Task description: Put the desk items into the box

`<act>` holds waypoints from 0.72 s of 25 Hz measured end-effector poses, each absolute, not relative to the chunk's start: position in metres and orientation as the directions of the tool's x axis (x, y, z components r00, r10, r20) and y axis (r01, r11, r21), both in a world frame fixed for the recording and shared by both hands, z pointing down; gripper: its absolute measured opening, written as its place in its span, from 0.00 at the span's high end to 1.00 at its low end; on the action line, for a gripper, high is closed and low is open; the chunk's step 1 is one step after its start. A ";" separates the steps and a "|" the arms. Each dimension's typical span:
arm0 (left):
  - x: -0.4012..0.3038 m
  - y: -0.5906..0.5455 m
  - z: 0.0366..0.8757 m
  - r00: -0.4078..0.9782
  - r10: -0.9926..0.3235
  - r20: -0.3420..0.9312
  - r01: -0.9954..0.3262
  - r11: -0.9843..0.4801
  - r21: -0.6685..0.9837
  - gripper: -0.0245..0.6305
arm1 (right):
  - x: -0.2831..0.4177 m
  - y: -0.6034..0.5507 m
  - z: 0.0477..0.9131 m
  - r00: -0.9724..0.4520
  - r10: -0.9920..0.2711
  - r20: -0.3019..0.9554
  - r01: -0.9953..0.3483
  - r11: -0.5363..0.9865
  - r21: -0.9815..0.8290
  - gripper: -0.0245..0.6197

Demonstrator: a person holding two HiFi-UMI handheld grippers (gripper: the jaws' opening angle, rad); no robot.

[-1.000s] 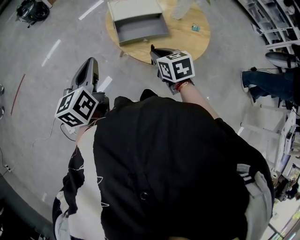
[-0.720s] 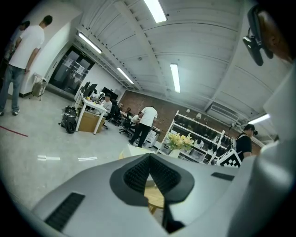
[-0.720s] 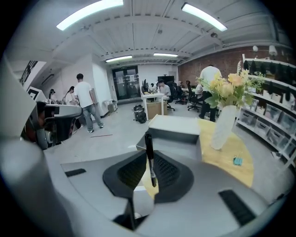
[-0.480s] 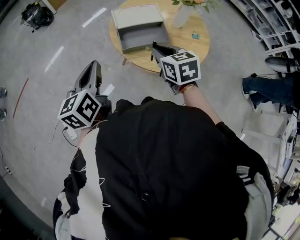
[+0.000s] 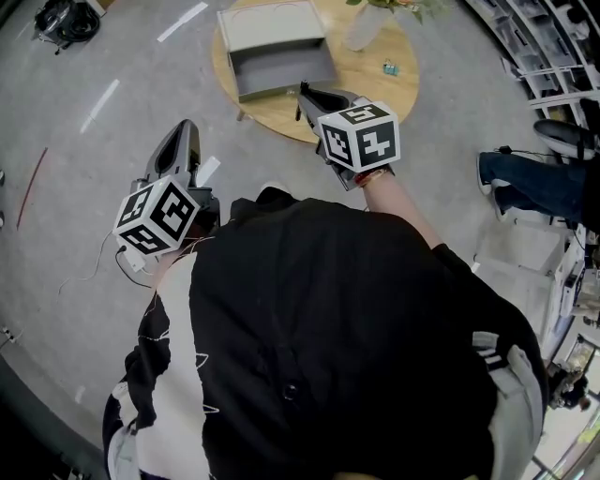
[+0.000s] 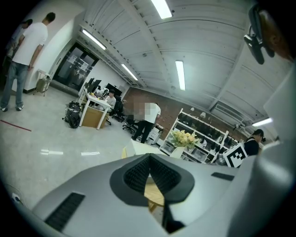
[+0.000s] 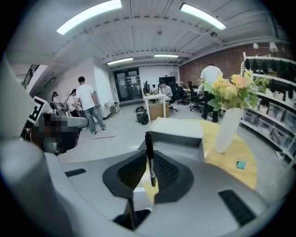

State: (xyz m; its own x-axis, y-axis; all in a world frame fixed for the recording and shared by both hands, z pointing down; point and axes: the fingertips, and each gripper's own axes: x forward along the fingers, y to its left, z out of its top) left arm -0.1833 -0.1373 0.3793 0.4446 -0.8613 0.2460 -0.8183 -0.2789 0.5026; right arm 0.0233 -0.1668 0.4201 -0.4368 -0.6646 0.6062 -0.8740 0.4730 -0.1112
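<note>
A black pen (image 7: 149, 162) stands upright between the pads of my right gripper (image 7: 149, 155), which is shut on it. In the head view that gripper (image 5: 307, 94) hangs over the near edge of the round wooden table (image 5: 375, 89). Just beyond it is the grey box (image 5: 281, 64), open, with its lid (image 5: 270, 23) leaning back. The box (image 7: 178, 135) lies straight ahead in the right gripper view. My left gripper (image 5: 184, 129) is held over the floor left of the table. Its jaws (image 6: 149, 157) are shut with nothing between them.
A white vase of flowers (image 7: 227, 127) stands on the table right of the box, and a small teal clip (image 7: 240, 164) lies near the table's right edge. A seated person's legs (image 5: 539, 178) are at the right. Several people stand by desks in the background.
My right gripper has risen a little with the pen still in it. The left gripper has hardly moved.
</note>
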 end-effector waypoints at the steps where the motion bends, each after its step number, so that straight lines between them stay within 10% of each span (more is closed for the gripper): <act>1: -0.182 -0.140 0.381 0.443 -0.861 0.250 -0.818 -0.275 0.506 0.95 | 0.024 -0.170 0.422 -0.436 -0.660 0.612 -0.872 0.478 -0.106 0.88; 18: -0.208 -0.178 0.387 0.283 -0.914 0.291 -0.861 -0.108 0.497 0.95 | 0.034 -0.260 0.429 -0.479 -0.616 0.626 -0.835 0.539 -0.110 0.88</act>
